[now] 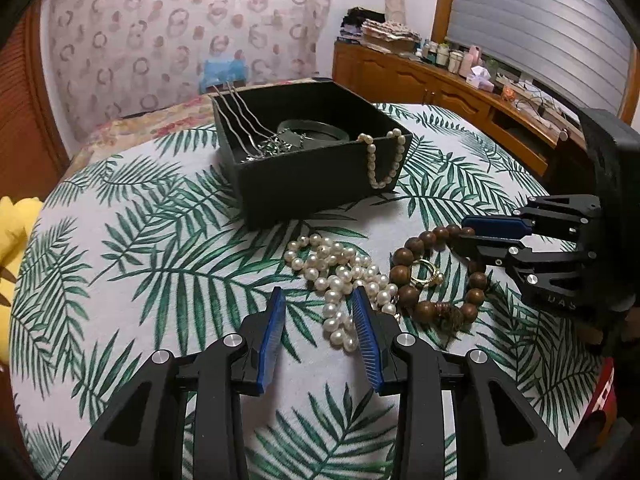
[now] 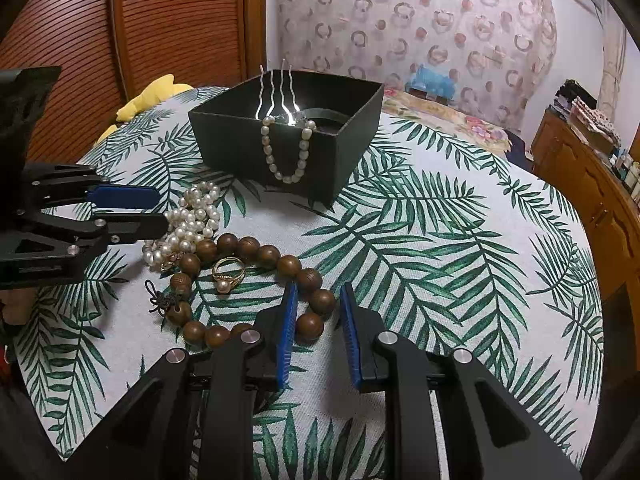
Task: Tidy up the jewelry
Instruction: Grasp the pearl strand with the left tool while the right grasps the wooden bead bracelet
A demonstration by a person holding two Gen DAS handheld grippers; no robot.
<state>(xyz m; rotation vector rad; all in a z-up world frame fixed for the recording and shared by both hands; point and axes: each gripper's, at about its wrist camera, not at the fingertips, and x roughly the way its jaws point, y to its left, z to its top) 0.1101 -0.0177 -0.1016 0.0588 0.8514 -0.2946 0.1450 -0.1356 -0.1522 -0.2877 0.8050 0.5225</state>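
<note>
a round table point(image 2: 440, 184) under a palm-leaf cloth fills both views, with a ring-patterned curtain point(image 1: 180, 28) behind, a slatted wooden door point(image 2: 160, 20) at one side and a wooden sideboard point(image 1: 440, 80) at the other. a dark open box point(image 2: 288, 136) sits near the far edge, hairpins point(image 2: 276, 88) leaning inside, a pearl strand point(image 2: 286, 152) draped over its wall. in front lie a pearl heap point(image 1: 340, 280), a wooden bead loop point(image 2: 248, 284) and a gold pearl ring point(image 2: 226, 276) inside the loop. left gripper point(image 1: 320, 312) jaws apart beside the heap; right gripper point(image 2: 318, 300) jaws apart around the loop's beads, gripping nothing. bare cloth lies right of the loop.
</note>
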